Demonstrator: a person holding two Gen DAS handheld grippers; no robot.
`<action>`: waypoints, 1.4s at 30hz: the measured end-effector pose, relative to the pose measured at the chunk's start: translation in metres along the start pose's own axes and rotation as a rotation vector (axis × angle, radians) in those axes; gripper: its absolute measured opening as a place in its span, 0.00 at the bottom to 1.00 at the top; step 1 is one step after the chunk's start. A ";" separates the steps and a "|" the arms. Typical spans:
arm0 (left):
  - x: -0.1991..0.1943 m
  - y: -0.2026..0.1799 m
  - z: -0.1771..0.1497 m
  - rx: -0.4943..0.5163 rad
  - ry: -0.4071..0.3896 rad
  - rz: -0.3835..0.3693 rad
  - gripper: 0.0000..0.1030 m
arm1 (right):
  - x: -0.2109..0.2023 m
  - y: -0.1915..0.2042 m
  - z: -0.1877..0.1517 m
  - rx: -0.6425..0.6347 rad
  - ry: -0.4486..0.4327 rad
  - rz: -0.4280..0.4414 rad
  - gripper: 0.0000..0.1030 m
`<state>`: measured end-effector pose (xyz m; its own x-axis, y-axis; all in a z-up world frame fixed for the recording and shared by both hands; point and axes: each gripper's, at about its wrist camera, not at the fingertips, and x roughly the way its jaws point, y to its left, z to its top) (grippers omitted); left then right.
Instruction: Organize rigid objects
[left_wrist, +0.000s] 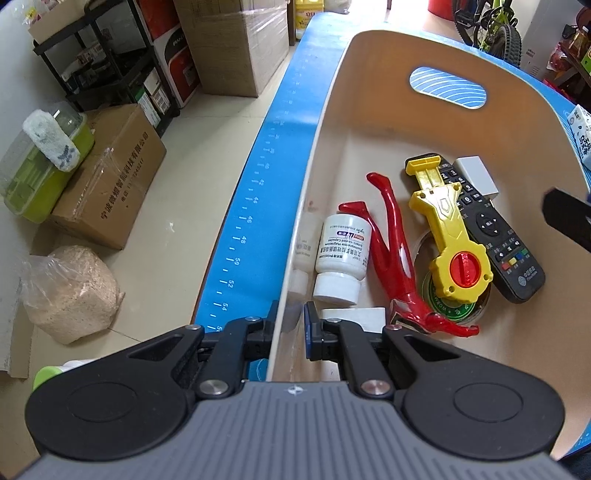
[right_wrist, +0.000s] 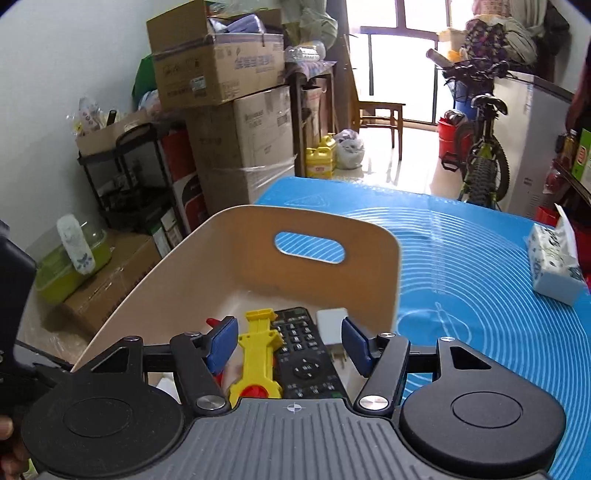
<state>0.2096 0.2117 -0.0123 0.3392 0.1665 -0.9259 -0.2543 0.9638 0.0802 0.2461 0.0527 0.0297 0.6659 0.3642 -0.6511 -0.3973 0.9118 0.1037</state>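
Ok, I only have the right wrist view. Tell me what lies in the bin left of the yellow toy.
Observer: A red figure lies beside the yellow toy.
Operator: Go on, further left.
Observer: A white pill bottle lies on its side by the bin wall.
Operator: Report the left gripper.
Observer: The left gripper straddles the bin's near wall, one finger outside, one inside. I cannot tell whether it is clamped.
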 end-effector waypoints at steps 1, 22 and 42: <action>-0.003 -0.001 -0.001 0.002 -0.009 0.008 0.12 | -0.003 -0.002 0.000 0.006 0.002 -0.002 0.67; -0.139 -0.049 -0.049 0.075 -0.285 -0.035 0.66 | -0.136 -0.045 -0.025 0.057 -0.090 -0.034 0.85; -0.202 -0.111 -0.136 0.123 -0.424 -0.047 0.66 | -0.253 -0.094 -0.083 0.089 -0.170 -0.090 0.87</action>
<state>0.0458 0.0430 0.1153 0.6959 0.1679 -0.6983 -0.1289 0.9857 0.1086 0.0626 -0.1413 0.1221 0.7964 0.3003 -0.5249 -0.2791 0.9525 0.1215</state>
